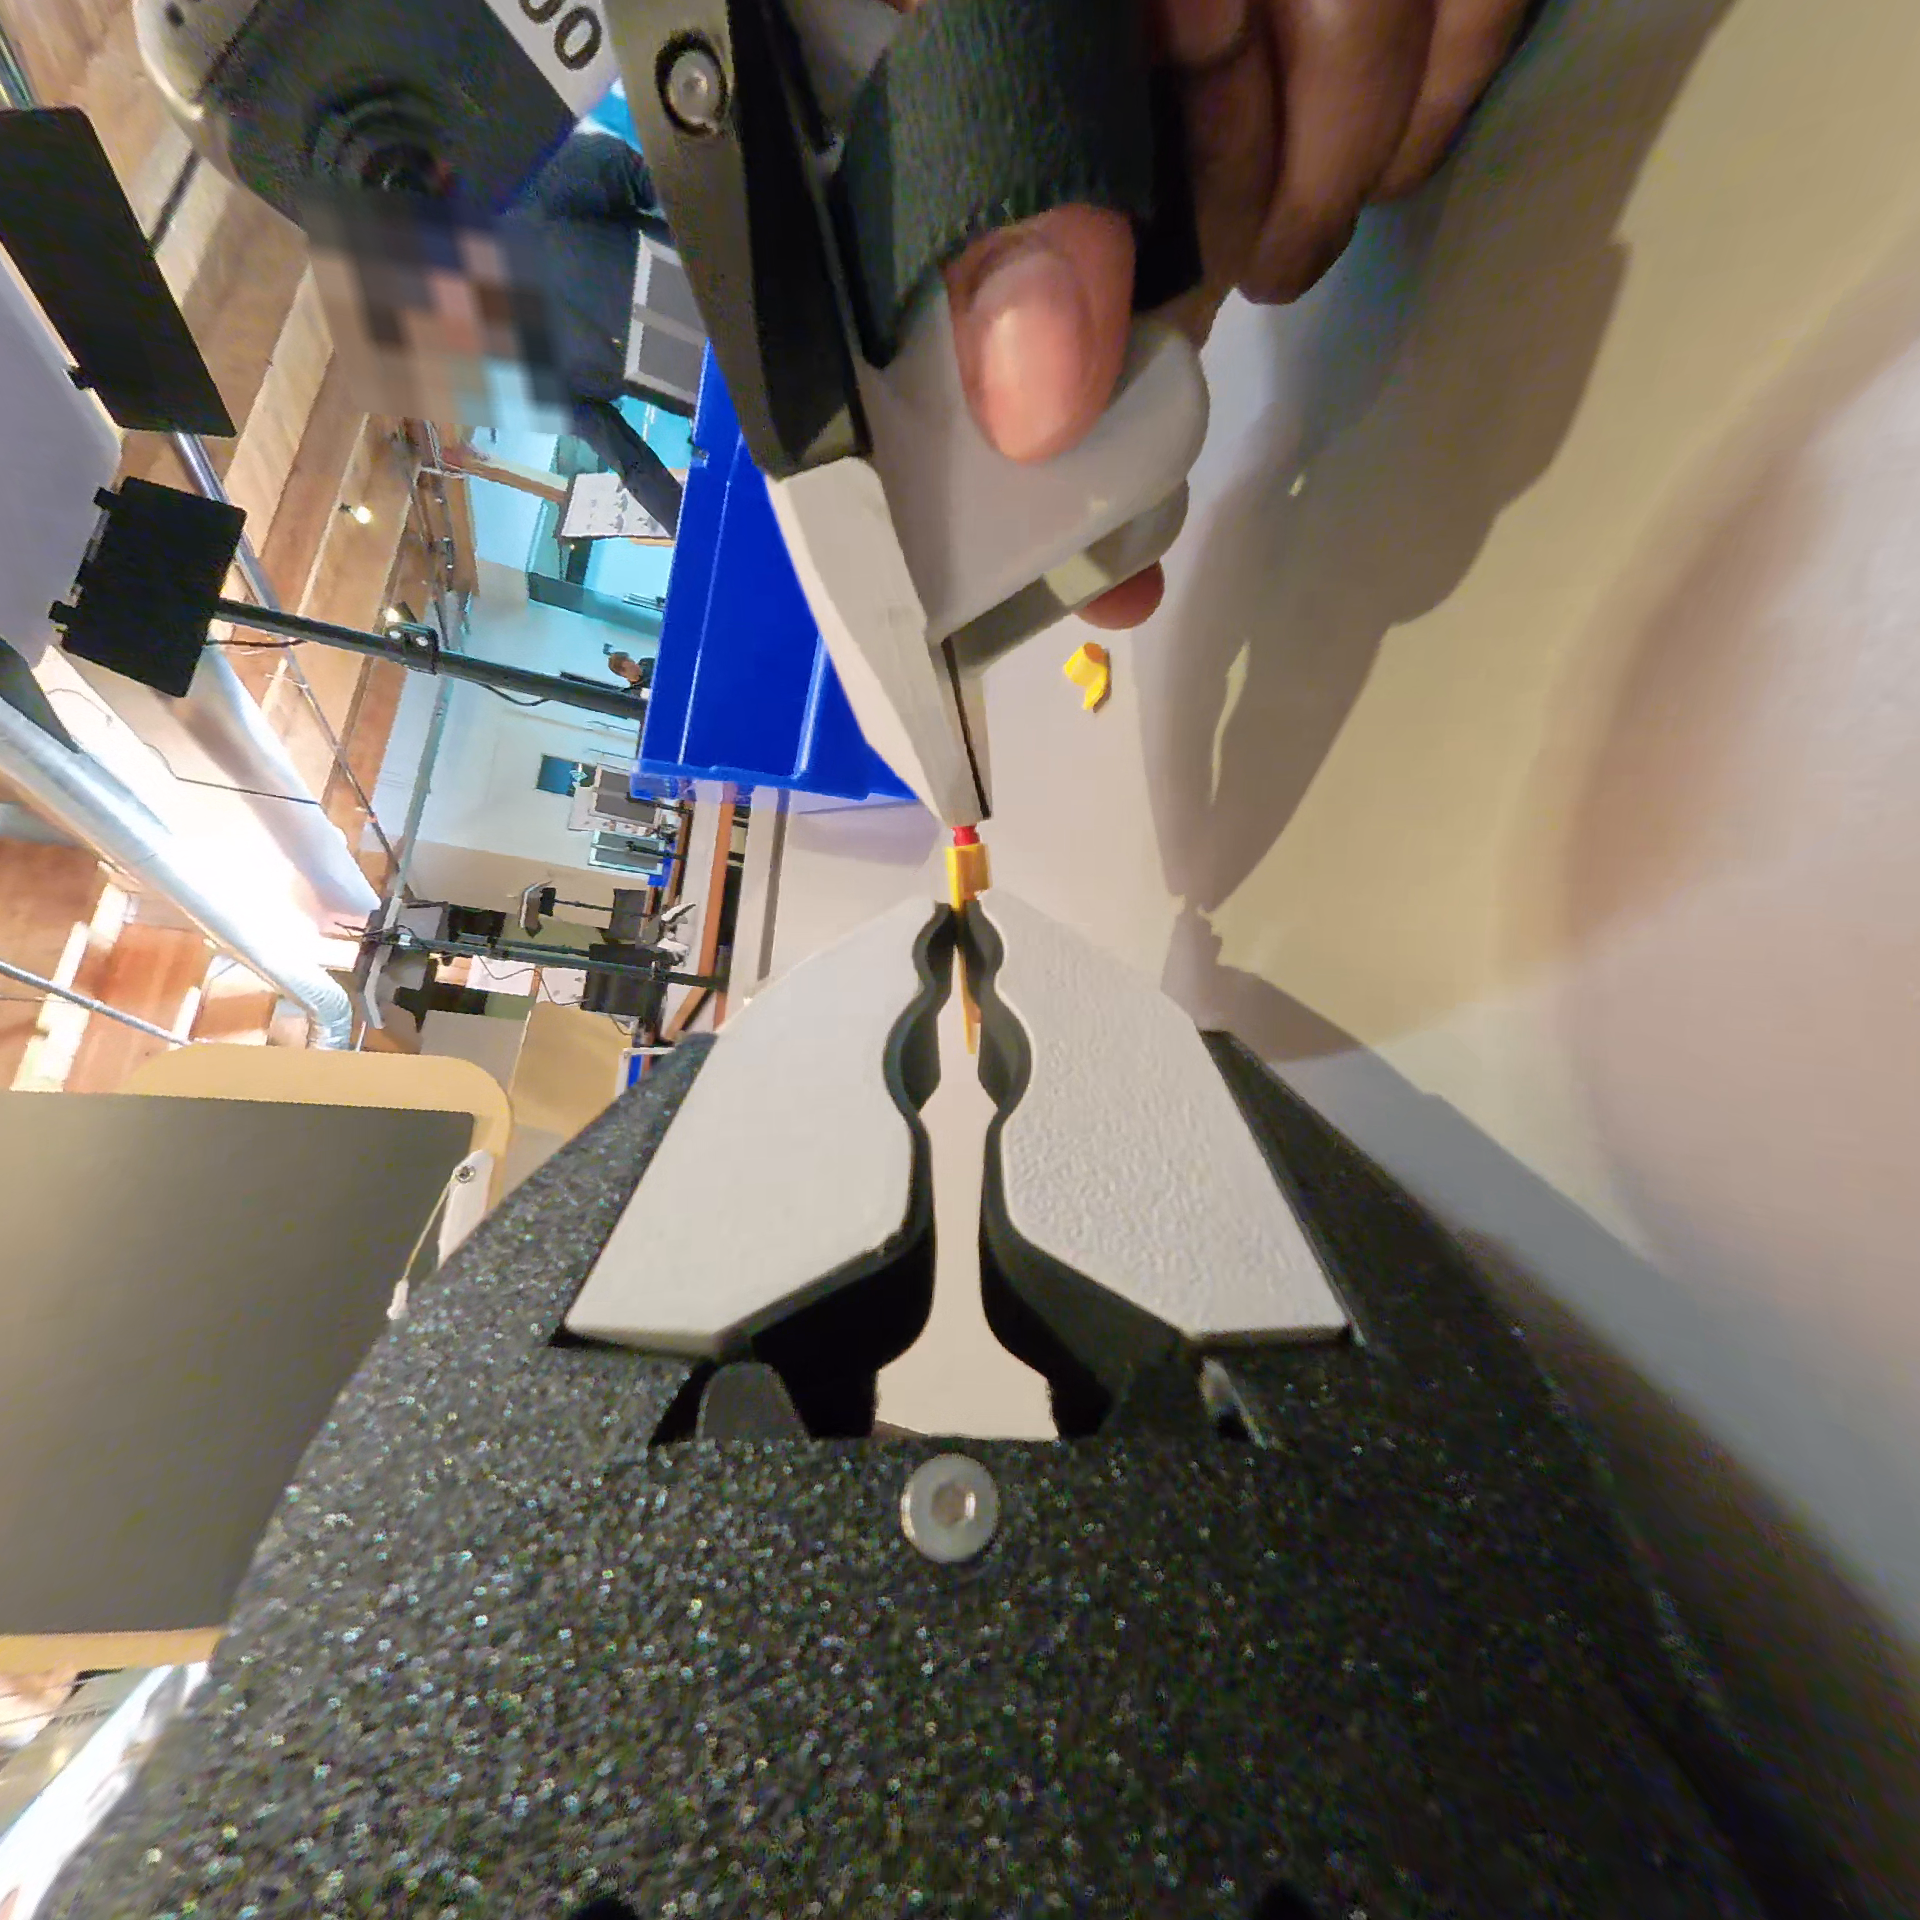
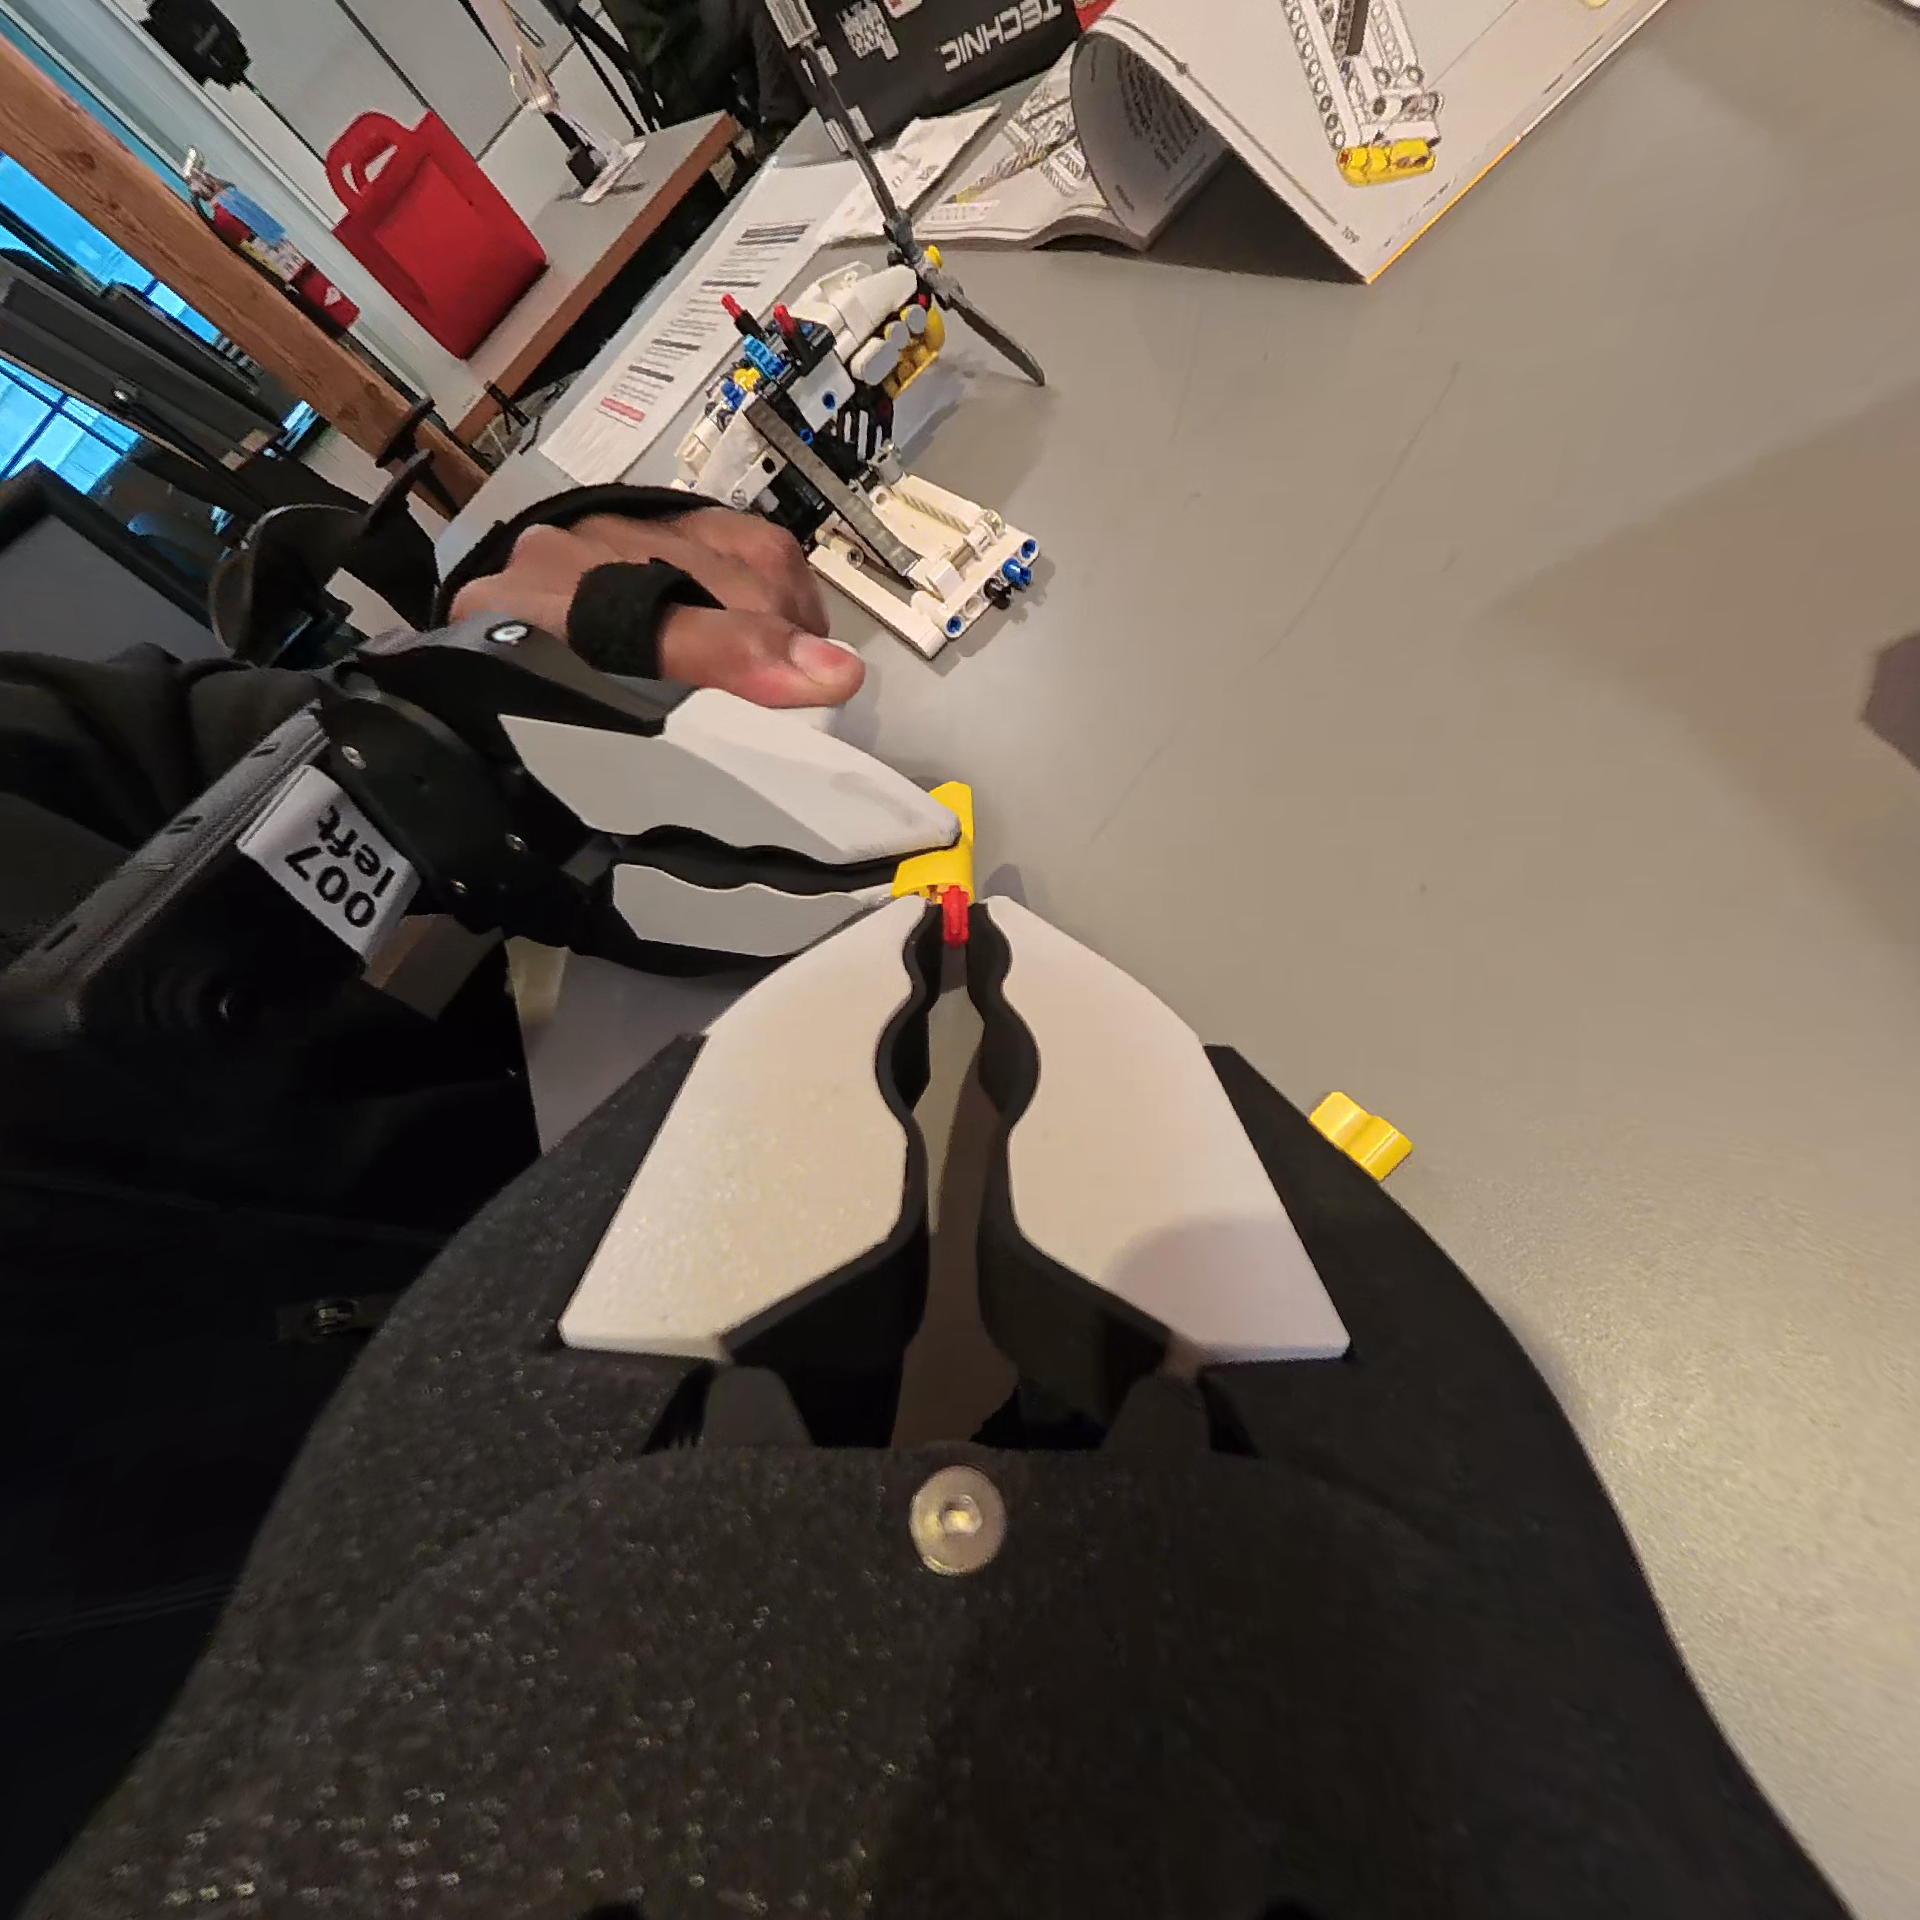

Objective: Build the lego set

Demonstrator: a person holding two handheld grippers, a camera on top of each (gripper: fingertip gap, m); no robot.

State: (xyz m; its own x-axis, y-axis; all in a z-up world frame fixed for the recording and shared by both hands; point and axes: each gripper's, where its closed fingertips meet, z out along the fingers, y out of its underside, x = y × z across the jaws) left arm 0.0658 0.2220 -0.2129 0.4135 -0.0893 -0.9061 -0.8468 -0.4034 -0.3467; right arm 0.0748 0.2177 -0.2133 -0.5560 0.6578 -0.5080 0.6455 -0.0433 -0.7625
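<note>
The left gripper (image 2: 940, 862) carries a white label with black characters on its black body; printed sheets (image 2: 707, 343), an open instruction booklet (image 2: 1195, 135) and a dark printed box (image 2: 935, 42) lie at the far edge of the grey desk (image 2: 1455, 727), their writing not reported here. The left gripper's jaws are closed tight on a small yellow connector piece (image 1: 968, 873), which sits at the fingertips above the desk. The right gripper (image 2: 951, 920) has its jaws nearly closed on a short red pin (image 2: 952, 920), whose far end is seated in the yellow connector piece, so the two grippers meet tip to tip. A second, loose yellow piece (image 2: 1359, 1135) lies on the desk just beside the right gripper's body. A partly built white and black brick model (image 2: 862, 457) with a dark propeller stands further back, near the person's left hand (image 2: 675, 603). The right wrist view alone shows the model, the papers, a red bag (image 2: 436, 229) on a wooden-edged table and windows behind. The left wrist view alone shows a blue bin (image 1: 748, 623), the right hand (image 1: 1143, 260) on its gripper, dark panels on stands, a silver duct and wooden ceiling beams of a large workshop room
</note>
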